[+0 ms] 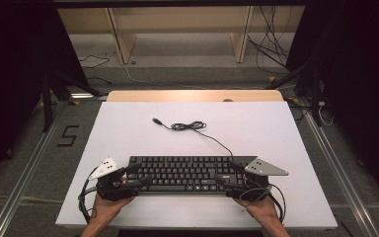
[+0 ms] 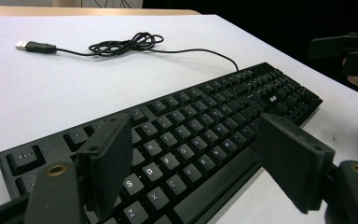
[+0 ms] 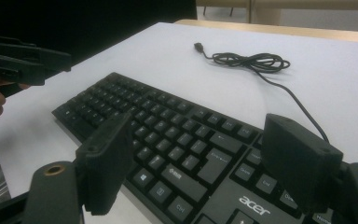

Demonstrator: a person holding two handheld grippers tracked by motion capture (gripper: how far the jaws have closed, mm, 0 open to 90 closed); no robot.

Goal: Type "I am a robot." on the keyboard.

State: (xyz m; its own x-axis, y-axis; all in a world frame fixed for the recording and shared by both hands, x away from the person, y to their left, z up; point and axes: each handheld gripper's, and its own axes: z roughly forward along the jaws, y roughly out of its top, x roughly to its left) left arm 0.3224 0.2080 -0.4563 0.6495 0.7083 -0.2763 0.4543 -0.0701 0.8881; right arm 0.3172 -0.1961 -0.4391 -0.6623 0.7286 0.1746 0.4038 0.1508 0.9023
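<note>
Keyboard (image 1: 190, 173) flat on counter (image 1: 128, 133), near front edge. Left gripper (image 1: 137, 178) and right gripper (image 1: 226, 178) at opposite ends, jaws released, straddling but not clamping. Lift judged not yet begun (cable (image 1: 190, 126) trailing loose, unplugged). Gripping and moving remain.

The white surface (image 1: 128, 133) ends at its far edge in a strip of pale wood (image 1: 195, 96), and it stands on a grey floor (image 1: 187, 74) that runs on under a light wooden shelf unit (image 1: 177, 29) set against the far side of the room. Loose black cables (image 1: 271, 49) trail across the floor near the right upright of that unit, a thinner pale one (image 1: 128, 74) lies by the left upright, and black stand legs (image 1: 54, 84) rise at either side where the room falls into darkness. Metal rails (image 1: 29, 163) run along the floor on both sides of the surface, with a black figure 5 (image 1: 68, 136) marked on the floor at the left.
</note>
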